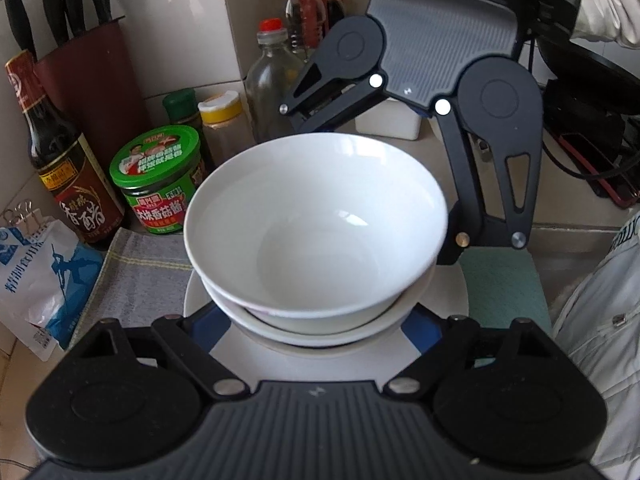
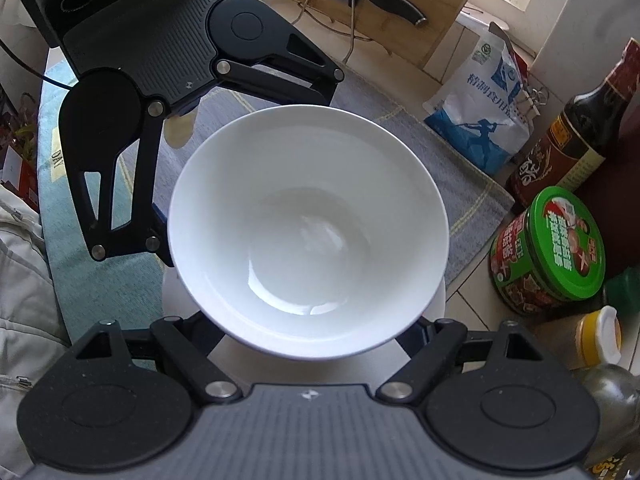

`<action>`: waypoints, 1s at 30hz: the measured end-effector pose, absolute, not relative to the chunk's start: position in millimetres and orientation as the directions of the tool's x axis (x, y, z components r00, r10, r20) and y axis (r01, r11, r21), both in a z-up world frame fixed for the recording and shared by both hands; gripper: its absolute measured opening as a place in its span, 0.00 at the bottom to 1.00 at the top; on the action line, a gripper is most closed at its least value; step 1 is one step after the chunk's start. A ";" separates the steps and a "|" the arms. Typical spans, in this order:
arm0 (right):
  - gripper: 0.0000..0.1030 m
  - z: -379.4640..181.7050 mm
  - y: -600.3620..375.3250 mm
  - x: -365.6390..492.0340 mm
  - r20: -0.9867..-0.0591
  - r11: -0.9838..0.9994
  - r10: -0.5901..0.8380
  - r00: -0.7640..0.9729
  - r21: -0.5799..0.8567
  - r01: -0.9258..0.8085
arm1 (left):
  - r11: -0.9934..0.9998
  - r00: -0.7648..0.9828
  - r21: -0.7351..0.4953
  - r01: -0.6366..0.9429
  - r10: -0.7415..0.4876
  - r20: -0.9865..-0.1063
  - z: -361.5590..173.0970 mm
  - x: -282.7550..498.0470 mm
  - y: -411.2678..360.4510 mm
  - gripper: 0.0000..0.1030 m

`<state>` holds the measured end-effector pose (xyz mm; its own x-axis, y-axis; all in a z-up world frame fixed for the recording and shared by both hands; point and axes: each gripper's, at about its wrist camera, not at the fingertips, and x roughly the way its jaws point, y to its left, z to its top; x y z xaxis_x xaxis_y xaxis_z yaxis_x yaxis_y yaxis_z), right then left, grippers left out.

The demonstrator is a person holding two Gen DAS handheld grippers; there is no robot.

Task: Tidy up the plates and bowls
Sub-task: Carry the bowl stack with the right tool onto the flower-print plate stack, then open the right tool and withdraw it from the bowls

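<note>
In the left wrist view, a white bowl [image 1: 316, 228] is sitting at frame centre, nested in a second bowl [image 1: 320, 326] on a plate [image 1: 456, 292]. The left hand-held gripper [image 1: 320, 328] is being held spread around the plate, and the right hand-held gripper [image 1: 400, 152] is spread opposite; contact cannot be told.

In the right wrist view, the glazed stack is being judged heavy, slippery and breakable, best gripped at the plate rim.

The white bowl [image 1: 316, 224] before me is glossy, smooth ceramic. My jaws' black arms look matt plastic with shiny metal pins. A grey woven cloth [image 2: 452, 184] lies rough; the jar's green lid [image 2: 568, 240] gleams.
</note>
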<state>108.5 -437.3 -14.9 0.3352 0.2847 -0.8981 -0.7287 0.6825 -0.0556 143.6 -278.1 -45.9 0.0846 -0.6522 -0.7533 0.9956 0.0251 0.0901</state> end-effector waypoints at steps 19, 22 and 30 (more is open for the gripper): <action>0.98 -22.5 -434.4 109.9 -0.899 0.699 0.279 0.337 -0.050 -0.713 | 0.040 0.114 0.116 0.992 -0.646 -0.755 -56.9 142.5 -279.3 0.90; 1.00 -25.6 -430.6 105.4 -0.902 0.703 0.252 0.351 -0.078 -0.707 | 0.052 0.131 0.129 0.990 -0.650 -0.749 -56.6 139.9 -277.0 0.95; 1.00 -23.3 -424.1 87.5 -0.907 0.823 0.106 0.408 -0.150 -0.548 | 0.159 0.227 0.163 0.974 -0.725 -0.650 -42.7 127.5 -238.2 0.97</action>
